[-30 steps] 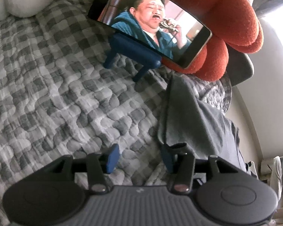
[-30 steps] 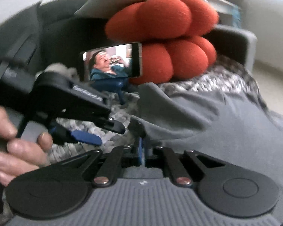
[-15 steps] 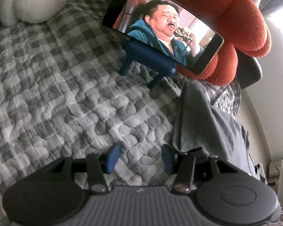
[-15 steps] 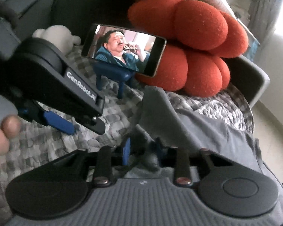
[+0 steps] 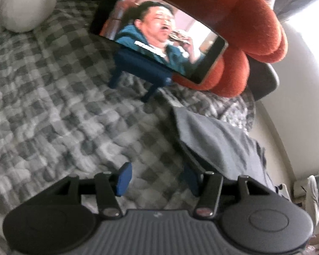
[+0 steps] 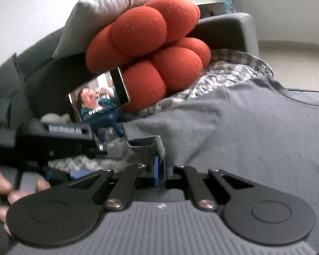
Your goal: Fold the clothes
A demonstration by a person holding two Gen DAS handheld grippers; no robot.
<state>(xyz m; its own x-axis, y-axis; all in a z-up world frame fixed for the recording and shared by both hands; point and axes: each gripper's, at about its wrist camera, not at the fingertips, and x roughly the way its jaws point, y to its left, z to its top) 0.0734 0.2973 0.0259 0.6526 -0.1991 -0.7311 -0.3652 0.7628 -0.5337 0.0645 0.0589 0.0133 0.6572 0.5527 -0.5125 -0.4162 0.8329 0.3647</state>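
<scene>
Right tool clamped on grey shirt corner; left tool wide, empty, shirt edge just right, running far-near.

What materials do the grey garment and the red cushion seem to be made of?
The grey garment: probably soft matte cotton jersey; it drapes in limp folds and shows a stitched hem. The red cushion: apparently fuzzy plush or fleece; its rounded lobes show a short nap.

Garment lies on quilt, beside phone.
</scene>
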